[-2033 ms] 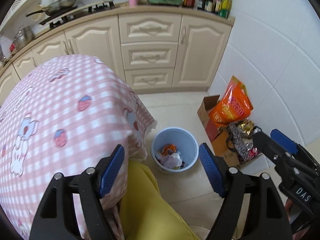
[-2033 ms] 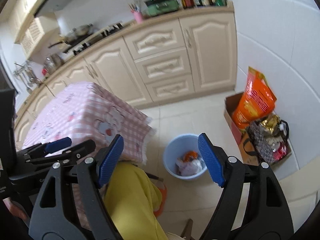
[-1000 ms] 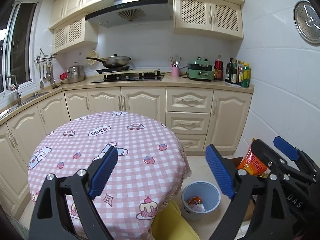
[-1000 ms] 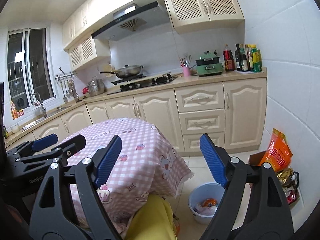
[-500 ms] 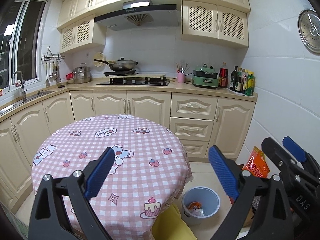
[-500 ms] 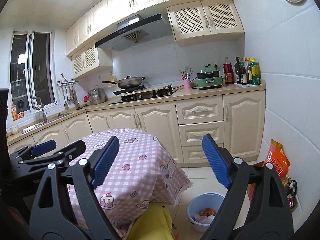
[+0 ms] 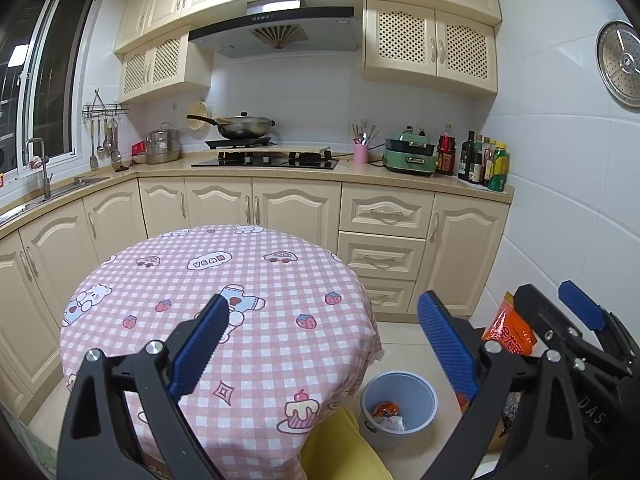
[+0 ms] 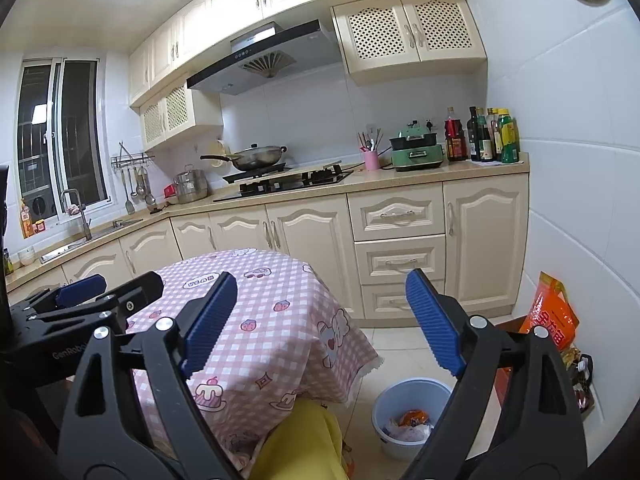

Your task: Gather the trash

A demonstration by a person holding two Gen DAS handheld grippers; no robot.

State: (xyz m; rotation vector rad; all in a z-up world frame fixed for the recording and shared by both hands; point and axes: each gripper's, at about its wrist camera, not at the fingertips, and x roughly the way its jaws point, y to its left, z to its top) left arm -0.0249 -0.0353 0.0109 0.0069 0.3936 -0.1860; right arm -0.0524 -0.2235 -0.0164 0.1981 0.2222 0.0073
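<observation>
Both claws are spread wide and hold nothing: the left gripper (image 7: pixel 322 346) hangs over the pink checked tablecloth (image 7: pixel 256 280), the right gripper (image 8: pixel 320 320) just beside it. Below and to the right of both stands the blue bin (image 7: pixel 398 408) on the floor (crumpled wrappers (image 7: pixel 386 414) inside).

We can't ID trash in the bin (image 7: pixel 400 394), too small; bottle labels (image 8: pixel 496 136) unreadable; yellow garment (image 7: pixel 344 452) cut off at btm edge.
</observation>
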